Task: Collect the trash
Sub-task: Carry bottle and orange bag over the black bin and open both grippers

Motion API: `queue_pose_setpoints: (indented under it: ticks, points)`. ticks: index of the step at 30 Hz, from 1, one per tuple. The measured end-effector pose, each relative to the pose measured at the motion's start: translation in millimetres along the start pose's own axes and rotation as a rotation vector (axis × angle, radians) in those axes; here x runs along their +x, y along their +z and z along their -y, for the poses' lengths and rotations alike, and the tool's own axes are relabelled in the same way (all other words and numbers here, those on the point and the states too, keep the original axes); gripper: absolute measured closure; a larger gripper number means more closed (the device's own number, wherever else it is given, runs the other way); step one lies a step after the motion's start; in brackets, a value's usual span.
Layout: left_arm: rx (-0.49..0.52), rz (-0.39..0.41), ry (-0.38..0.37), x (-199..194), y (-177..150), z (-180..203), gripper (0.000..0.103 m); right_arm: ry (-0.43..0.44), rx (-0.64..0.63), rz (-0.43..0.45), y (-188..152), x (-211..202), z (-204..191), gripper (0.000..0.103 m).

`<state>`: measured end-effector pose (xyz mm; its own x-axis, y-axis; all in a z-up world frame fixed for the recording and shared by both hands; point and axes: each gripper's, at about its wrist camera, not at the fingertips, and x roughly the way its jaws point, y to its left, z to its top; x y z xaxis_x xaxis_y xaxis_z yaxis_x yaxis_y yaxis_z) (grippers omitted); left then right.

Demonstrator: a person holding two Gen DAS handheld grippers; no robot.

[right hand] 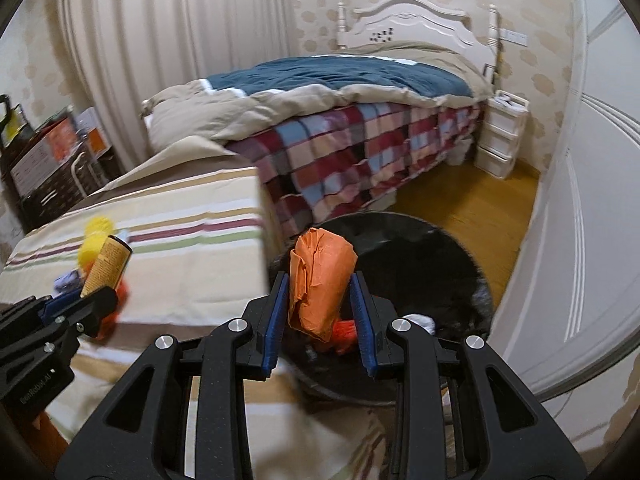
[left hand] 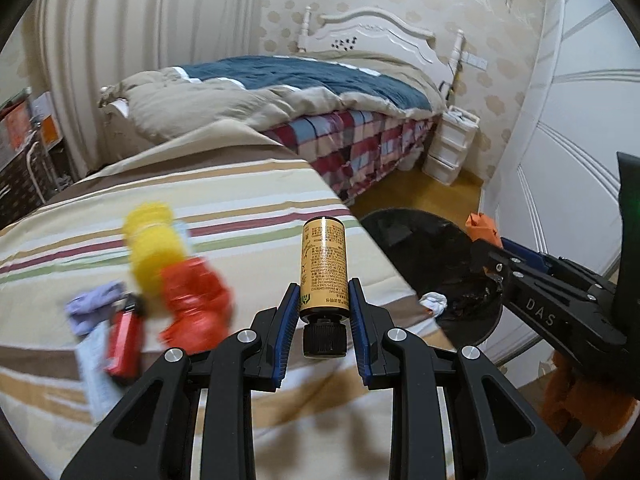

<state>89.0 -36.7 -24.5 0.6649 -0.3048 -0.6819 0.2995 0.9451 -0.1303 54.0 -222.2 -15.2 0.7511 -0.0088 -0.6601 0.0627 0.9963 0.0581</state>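
Mostly blurred, table litter [left hand: 168, 276] beside left claw [left hand: 323, 304] defies identification.

A small gold bottle [left hand: 323, 266] with fine black print and a black ribbed cap stands cap-down, clamped between blue pads above the striped desk [left hand: 240, 208] near its right edge. A crumpled orange paper wad [right hand: 320, 284] is pinched upright over the black-lined trash bin [right hand: 440, 264] on the floor beside that edge; the bin already holds white and orange scraps. Blurred on the desk toward its left edge lie a yellow item [left hand: 154, 248], a red-orange wrapper [left hand: 196, 304], a red pack [left hand: 124, 340] and a purple scrap [left hand: 94, 304].
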Motion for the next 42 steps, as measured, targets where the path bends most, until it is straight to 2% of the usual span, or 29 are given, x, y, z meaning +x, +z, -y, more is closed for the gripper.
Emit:
queue_pose_setpoints:
  ticks: [13,24,25,26,27,29,31,34,36,42]
  points:
    - [0.083,-0.065,0.008,71.2,25.0,57.0,0.076,-0.038,0.053,-0.036,9.8,45.0,53.1,0.072]
    - [0.137,-0.108,0.030,107.2,34.8,86.7,0.075,-0.058,0.081,-0.054,13.0,69.9,75.5,0.071]
    - [0.139,-0.112,0.035,109.5,34.9,87.6,0.073,-0.061,0.084,-0.051,12.4,70.4,76.5,0.071]
    - [0.138,-0.116,0.041,110.9,35.0,88.5,0.064,-0.067,0.088,-0.046,11.7,70.4,78.1,0.070]
    - [0.136,-0.115,0.045,110.9,35.2,88.2,0.060,-0.070,0.093,-0.044,11.2,71.1,79.9,0.068]
    - [0.127,-0.100,0.047,108.1,36.7,86.6,0.043,-0.075,0.104,-0.042,10.2,71.3,82.9,0.058]
    - [0.121,-0.087,0.057,104.6,36.5,85.0,0.035,-0.083,0.110,-0.039,8.5,70.3,84.6,0.055]
    - [0.118,-0.077,0.066,100.4,35.2,83.1,0.029,-0.089,0.117,-0.042,6.1,68.1,85.6,0.051]
    - [0.117,-0.071,0.077,96.8,33.6,81.8,0.029,-0.092,0.120,-0.038,4.7,65.3,85.0,0.046]
    - [0.103,-0.051,0.091,79.7,27.9,71.2,0.028,-0.087,0.123,-0.039,-0.8,54.5,76.4,0.042]
